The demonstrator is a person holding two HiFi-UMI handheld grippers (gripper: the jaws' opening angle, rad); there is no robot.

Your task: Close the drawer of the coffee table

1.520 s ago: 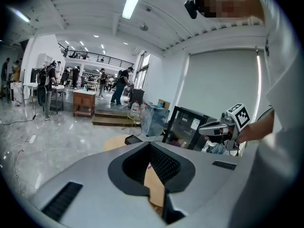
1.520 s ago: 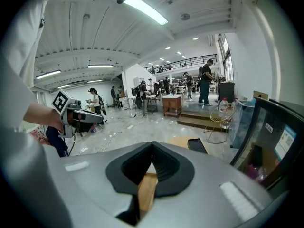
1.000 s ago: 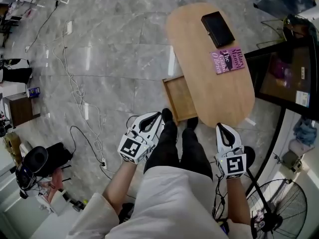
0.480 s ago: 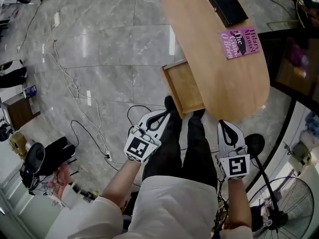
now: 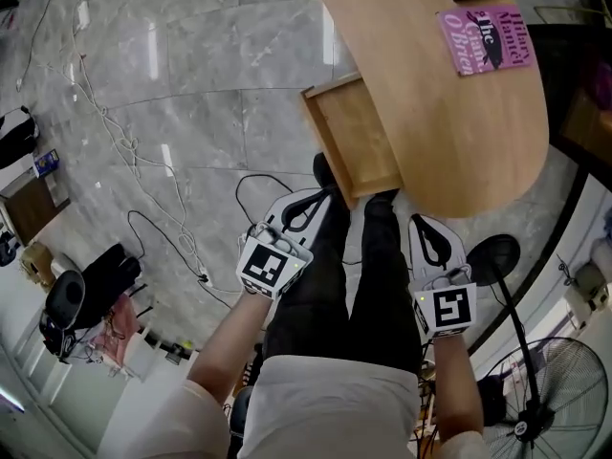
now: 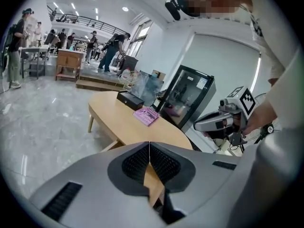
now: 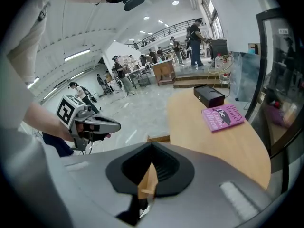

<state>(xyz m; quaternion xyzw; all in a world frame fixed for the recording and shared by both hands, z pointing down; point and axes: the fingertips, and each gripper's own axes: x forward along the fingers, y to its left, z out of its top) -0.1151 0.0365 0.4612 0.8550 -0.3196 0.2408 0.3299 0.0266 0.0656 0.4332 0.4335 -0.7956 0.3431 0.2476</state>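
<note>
The coffee table (image 5: 449, 132) and its drawer (image 5: 359, 146) are matt pale wood; the floor (image 5: 210, 84) is glossy grey veined stone.

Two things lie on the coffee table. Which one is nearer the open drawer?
The pink book; the black box lies beyond it, farther from the drawer.

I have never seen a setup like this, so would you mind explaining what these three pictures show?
No robot here: a person standing at a wooden coffee table holds a pair of tongs in each hand. One picture comes from a camera on the person's head, looking down; the other two come from cameras riding on the left tongs and right tongs. Both pairs are shut and hold nothing. On the table lie a pink book and a black box; its drawer stands pulled out.
</note>
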